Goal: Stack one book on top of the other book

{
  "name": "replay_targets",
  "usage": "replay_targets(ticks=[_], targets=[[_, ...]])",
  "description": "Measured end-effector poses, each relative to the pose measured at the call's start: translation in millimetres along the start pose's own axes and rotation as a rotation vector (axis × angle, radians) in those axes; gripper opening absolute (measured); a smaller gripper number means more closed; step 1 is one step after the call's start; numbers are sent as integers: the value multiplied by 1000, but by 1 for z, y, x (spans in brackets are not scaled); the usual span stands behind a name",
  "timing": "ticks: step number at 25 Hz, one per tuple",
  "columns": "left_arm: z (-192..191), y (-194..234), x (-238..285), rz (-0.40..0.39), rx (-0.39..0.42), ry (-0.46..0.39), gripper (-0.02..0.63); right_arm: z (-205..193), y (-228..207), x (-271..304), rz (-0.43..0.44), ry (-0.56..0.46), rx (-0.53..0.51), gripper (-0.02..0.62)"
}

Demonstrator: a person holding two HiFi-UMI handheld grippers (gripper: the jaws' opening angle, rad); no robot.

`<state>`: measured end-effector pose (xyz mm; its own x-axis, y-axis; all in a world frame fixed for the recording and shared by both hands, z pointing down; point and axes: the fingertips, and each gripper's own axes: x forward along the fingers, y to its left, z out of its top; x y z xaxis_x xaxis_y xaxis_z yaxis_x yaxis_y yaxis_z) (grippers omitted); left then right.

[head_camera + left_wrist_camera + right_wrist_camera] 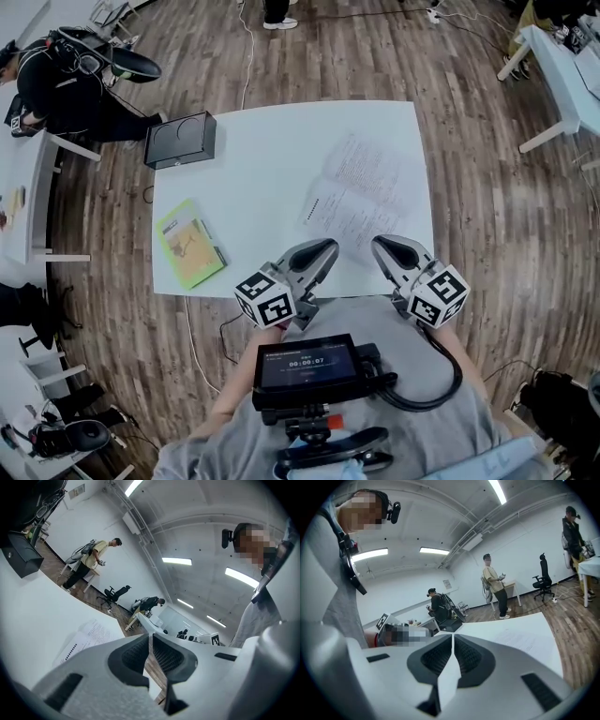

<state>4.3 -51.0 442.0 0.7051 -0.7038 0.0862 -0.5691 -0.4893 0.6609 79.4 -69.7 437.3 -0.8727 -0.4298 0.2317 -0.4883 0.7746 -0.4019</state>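
Left tool (326, 247) & right tool (381, 246): jaws together, nothing held, by near edge of white rectangular surface (272, 150). Next, prob.: spread left jaws, pinch thin green softcover book (190, 244) by edge, lift onto open white printed book (361, 192).

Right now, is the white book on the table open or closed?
Open. The white book lies flat on the table, with two printed pages spread either side of a middle fold.
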Motion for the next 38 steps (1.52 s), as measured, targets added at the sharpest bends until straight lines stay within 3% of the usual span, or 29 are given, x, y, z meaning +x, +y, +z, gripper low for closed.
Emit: replay_targets(ticks=[6, 12, 18, 24, 28, 32, 38], targets=[[-1, 13, -4, 30, -18, 7, 37, -1, -28, -17, -40, 2, 33, 31], [-5, 27, -2, 33, 3, 80, 38, -31, -56, -34, -74, 64, 98, 35], [-13, 45, 4, -2, 43, 189, 38, -71, -81, -41, -101, 114, 262, 179], [-32, 45, 18, -60, 25, 295, 41, -96, -99, -41, -136, 113, 359, 215], [-33, 49, 28, -68, 43, 323, 144, -106, -108, -39, -138, 113, 411, 232], [-27, 61, 37, -55, 53, 367, 175, -105, -123, -40, -141, 84, 476, 236], [-6, 87, 53, -62, -21, 368, 202, -95, -146, -41, -166, 66, 484, 238]])
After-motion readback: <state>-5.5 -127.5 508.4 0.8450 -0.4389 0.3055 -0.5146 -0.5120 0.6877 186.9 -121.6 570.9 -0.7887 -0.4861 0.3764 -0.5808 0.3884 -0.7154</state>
